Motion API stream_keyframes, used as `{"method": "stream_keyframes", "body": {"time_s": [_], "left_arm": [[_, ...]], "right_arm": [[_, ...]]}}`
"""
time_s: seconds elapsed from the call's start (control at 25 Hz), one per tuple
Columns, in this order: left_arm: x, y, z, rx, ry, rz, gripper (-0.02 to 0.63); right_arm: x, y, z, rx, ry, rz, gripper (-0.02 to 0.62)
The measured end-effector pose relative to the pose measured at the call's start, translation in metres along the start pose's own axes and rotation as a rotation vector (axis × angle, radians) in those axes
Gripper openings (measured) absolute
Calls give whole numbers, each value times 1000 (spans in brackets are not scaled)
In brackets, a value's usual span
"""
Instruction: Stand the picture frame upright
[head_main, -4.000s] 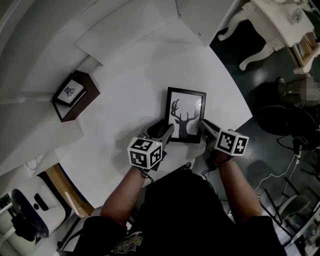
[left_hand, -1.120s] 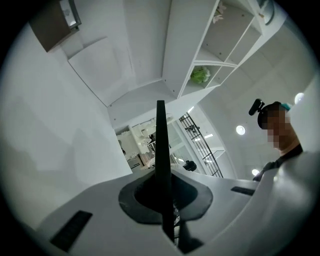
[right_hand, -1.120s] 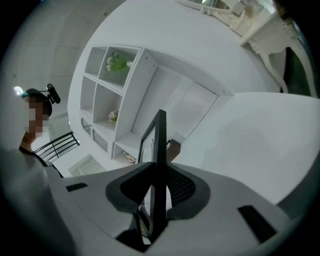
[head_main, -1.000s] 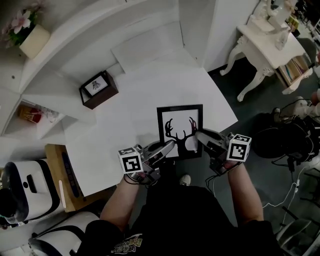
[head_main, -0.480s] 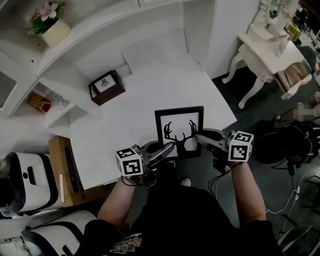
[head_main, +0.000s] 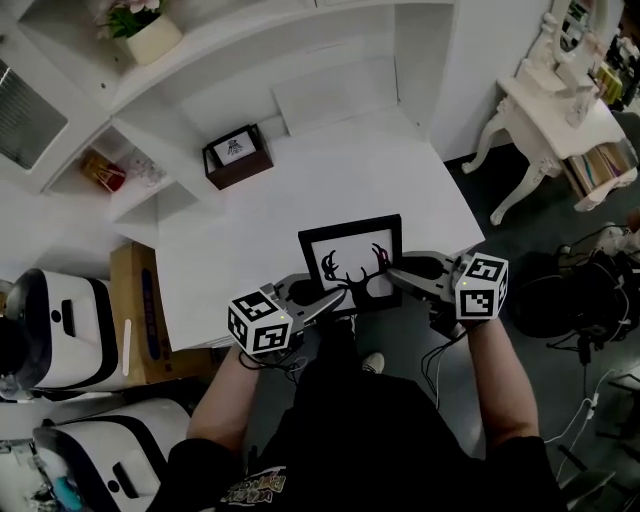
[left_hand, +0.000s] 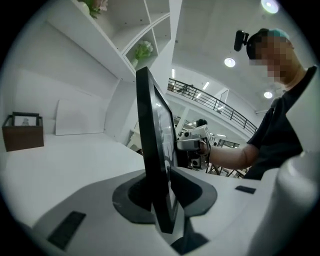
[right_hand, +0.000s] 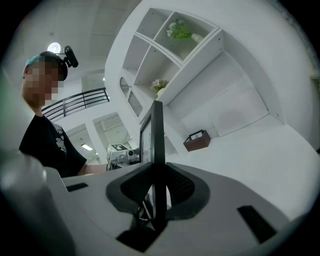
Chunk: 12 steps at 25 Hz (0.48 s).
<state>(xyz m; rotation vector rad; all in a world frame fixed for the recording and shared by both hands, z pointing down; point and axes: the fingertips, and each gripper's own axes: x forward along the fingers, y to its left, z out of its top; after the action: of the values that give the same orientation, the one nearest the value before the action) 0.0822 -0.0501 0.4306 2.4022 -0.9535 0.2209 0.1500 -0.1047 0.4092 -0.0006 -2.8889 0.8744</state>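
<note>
The black picture frame (head_main: 350, 255) with an antler print is tipped up off the white table (head_main: 300, 180), and I hold its near edge from both sides. In the right gripper view the frame (right_hand: 157, 145) stands edge-on, and my right gripper (right_hand: 156, 200) is shut on it. My left gripper (left_hand: 161, 202) has just been opening. The frame (left_hand: 152, 150) stands between its jaws and leans on one pad, not clamped. In the head view my left gripper (head_main: 335, 298) is at the frame's near left corner. My right gripper (head_main: 395, 272) is at its near right edge.
A brown box (head_main: 238, 155) holding a small picture stands at the table's far left, under white shelves with a flower pot (head_main: 150, 35). A cardboard box (head_main: 135, 310) and white machines (head_main: 50, 330) sit left of the table, a white dressing table (head_main: 560, 110) to the right.
The frame has tilted up from lying flat, its far edge rising. Both grippers have risen with its near edge and rolled.
</note>
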Motion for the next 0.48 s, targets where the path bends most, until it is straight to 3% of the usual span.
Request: {"method": "stream_keyframes", "body": {"time_s": [0.48], "left_arm": [[-50,25,-11,50,30,188,124]], "right_arm": [[57,18,-5,-75,99,110,74]]}}
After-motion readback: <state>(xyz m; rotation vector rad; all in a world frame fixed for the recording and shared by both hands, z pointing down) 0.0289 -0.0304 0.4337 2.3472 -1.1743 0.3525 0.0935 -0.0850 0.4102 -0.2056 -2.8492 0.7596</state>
